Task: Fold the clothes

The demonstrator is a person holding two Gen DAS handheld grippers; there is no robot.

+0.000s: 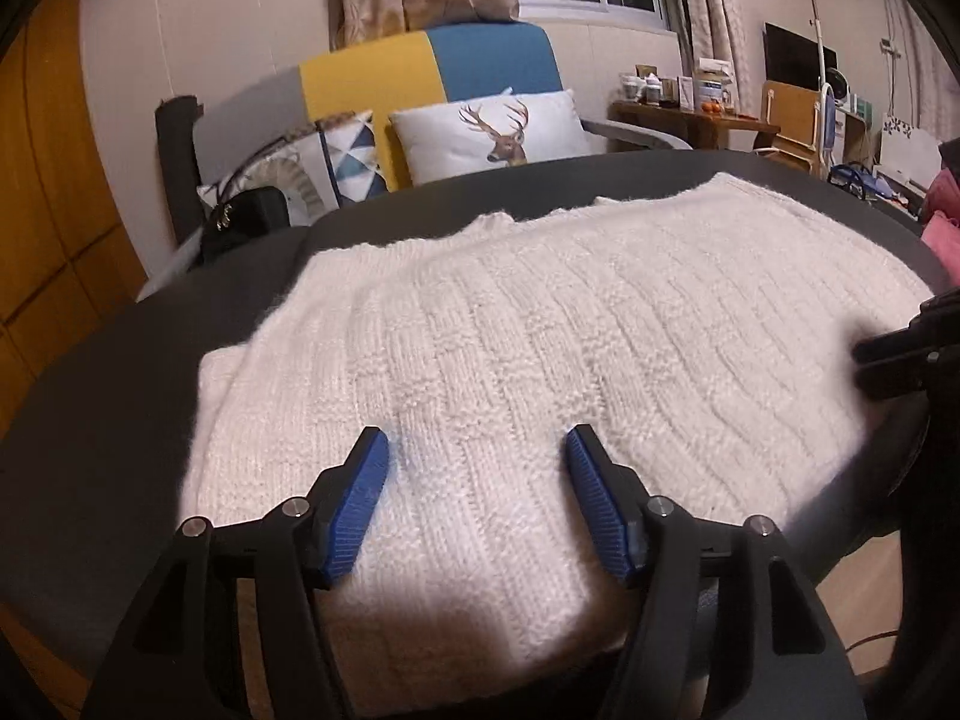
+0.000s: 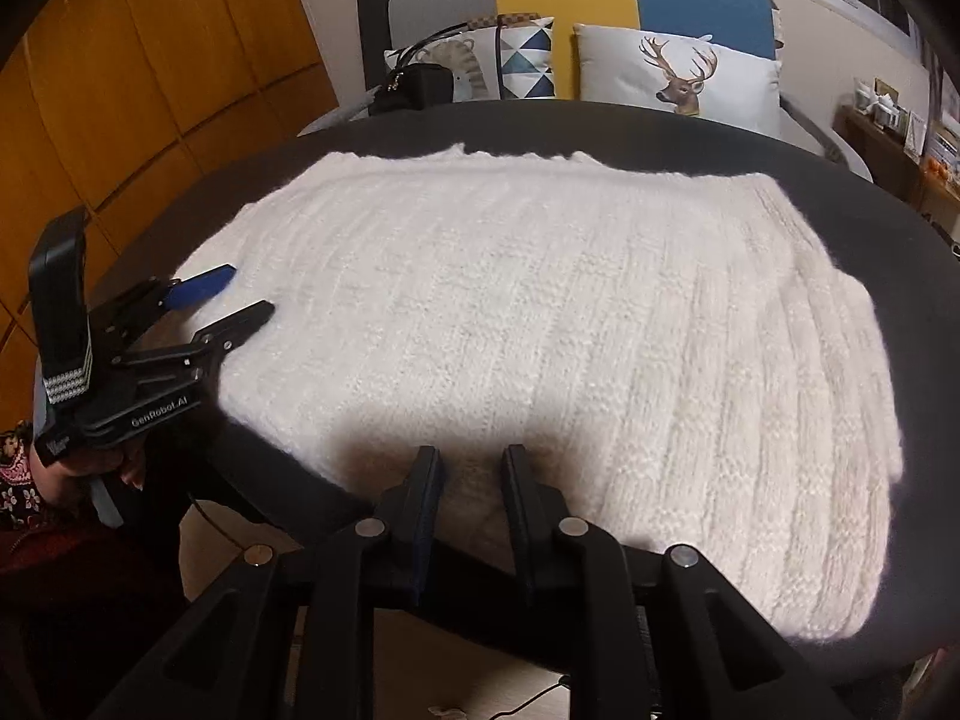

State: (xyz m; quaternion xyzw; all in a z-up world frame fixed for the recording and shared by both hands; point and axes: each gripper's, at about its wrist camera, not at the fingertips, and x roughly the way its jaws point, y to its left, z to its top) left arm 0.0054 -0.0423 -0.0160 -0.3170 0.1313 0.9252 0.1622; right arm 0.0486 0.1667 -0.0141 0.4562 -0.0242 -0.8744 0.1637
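A white knit sweater [image 1: 540, 360] [image 2: 540, 330] lies flat and folded on a dark round table [image 1: 108, 450] [image 2: 900, 228]. My left gripper [image 1: 477, 450] hovers open over the sweater's near left part, with nothing between its blue pads [image 1: 360, 498]. In the right wrist view the left gripper [image 2: 234, 300] shows at the sweater's left edge, held by a hand. My right gripper [image 2: 474, 468] sits at the sweater's near edge, its jaws narrow with shadowed knit fabric filling the gap. In the left wrist view the right gripper [image 1: 888, 360] appears blurred at the far right.
A sofa with a deer cushion [image 1: 492, 132] [image 2: 678, 72] and a triangle-patterned cushion [image 2: 522, 54] stands behind the table, beside a black bag [image 1: 246, 222]. Wooden panelling [image 2: 150, 60] is on the left. Pink cloth [image 1: 942, 222] lies right of the table.
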